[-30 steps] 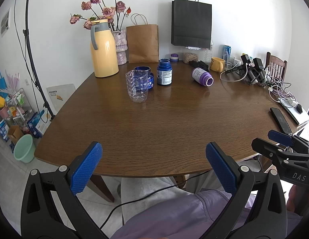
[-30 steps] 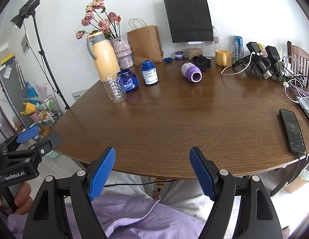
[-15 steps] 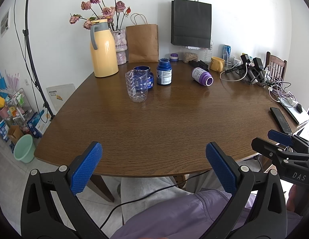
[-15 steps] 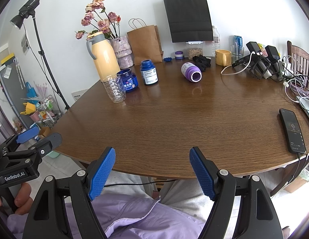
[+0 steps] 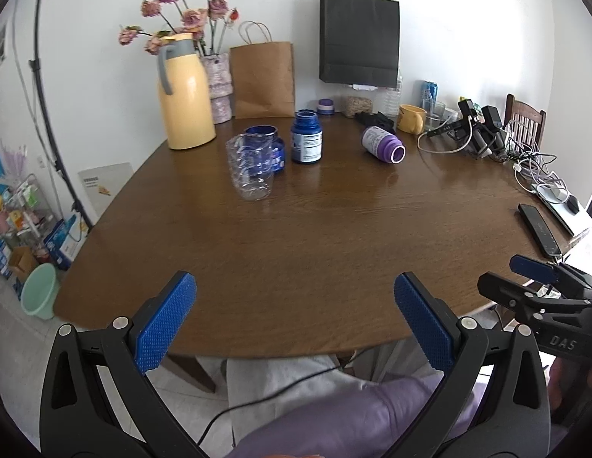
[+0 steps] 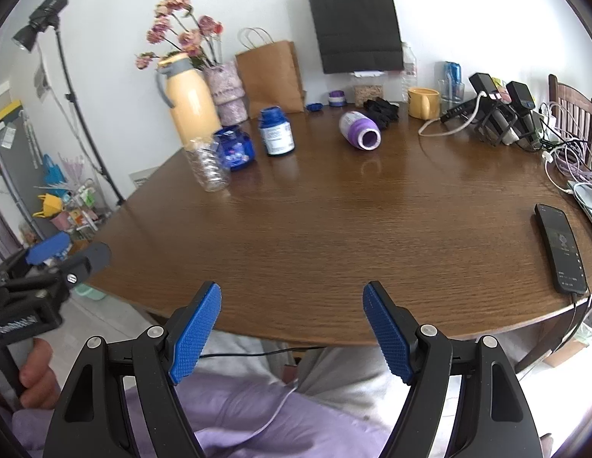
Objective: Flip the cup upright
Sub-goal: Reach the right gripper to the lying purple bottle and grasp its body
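A purple cup (image 5: pixel 383 144) lies on its side at the far middle of the brown table (image 5: pixel 296 229), its open mouth toward me; it also shows in the right wrist view (image 6: pixel 360 130). My left gripper (image 5: pixel 292 316) is open and empty at the table's near edge. My right gripper (image 6: pixel 292 324) is open and empty, also at the near edge, far from the cup. Each gripper shows at the edge of the other's view.
A clear plastic cup (image 5: pixel 250 171), blue jar (image 5: pixel 269 149), blue bottle (image 5: pixel 306 137) and yellow thermos (image 5: pixel 185 95) stand far left. Paper bags (image 5: pixel 263 76), a yellow mug (image 5: pixel 410 119), chargers and cables (image 5: pixel 483 133) line the back and right. A phone (image 6: pixel 561 252) lies at the right edge.
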`<state>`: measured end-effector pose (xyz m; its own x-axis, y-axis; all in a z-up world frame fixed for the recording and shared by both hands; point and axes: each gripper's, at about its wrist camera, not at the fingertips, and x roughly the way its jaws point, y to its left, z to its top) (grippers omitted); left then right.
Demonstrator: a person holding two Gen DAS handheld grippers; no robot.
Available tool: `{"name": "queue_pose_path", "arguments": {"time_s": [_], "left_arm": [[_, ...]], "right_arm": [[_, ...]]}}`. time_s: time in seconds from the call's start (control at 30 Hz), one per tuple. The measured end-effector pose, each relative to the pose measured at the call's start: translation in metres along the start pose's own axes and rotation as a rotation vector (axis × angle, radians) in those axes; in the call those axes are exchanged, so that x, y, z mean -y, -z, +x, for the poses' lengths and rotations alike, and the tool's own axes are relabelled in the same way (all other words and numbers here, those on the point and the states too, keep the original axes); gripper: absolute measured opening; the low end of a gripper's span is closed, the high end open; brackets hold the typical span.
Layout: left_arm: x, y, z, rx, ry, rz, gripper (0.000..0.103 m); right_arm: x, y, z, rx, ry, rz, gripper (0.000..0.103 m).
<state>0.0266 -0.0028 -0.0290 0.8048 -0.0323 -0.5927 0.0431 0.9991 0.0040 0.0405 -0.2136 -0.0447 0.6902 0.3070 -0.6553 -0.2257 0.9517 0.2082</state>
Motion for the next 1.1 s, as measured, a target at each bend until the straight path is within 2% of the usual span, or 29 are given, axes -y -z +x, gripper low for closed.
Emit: {"name": "queue_pose_path", "arguments": {"time_s": [0.13,0.27,0.33,0.5,0.7,0.77,0.93,1.07,1.1], "left_arm": [[0.004,-0.017,0.029,0.007,0.018,0.022,0.103],[0.011,-0.040,0.064,-0.048,0.082,0.012,0.103],[0.016,-0.055,0.079,-0.058,0.110,0.029,0.103],[0.034,-0.092,0.108,-0.025,0.131,0.079,0.103],[0.040,-0.134,0.150,-0.031,0.171,0.058,0.103],[0.041,-0.143,0.164,-0.046,0.170,0.048,0.103],[0.041,-0.148,0.189,-0.081,0.176,0.054,0.103],[0.039,-0.147,0.202,-0.110,0.172,0.057,0.103],[0.039,-0.146,0.204,-0.115,0.173,0.057,0.103]], "right_arm": [[0.023,-0.018,0.027,-0.022,0.020,0.037,0.080],[0.046,-0.045,0.055,-0.046,0.024,0.061,0.080],[0.057,-0.064,0.067,-0.050,0.028,0.064,0.080],[0.082,-0.125,0.103,-0.034,0.053,0.036,0.080],[0.104,-0.199,0.185,-0.081,0.014,0.004,0.080],[0.107,-0.213,0.213,-0.112,0.043,-0.002,0.080],[0.109,-0.237,0.272,-0.156,0.065,-0.015,0.080],[0.108,-0.238,0.297,-0.182,0.064,-0.028,0.080],[0.109,-0.235,0.302,-0.194,0.059,-0.022,0.075]]}}
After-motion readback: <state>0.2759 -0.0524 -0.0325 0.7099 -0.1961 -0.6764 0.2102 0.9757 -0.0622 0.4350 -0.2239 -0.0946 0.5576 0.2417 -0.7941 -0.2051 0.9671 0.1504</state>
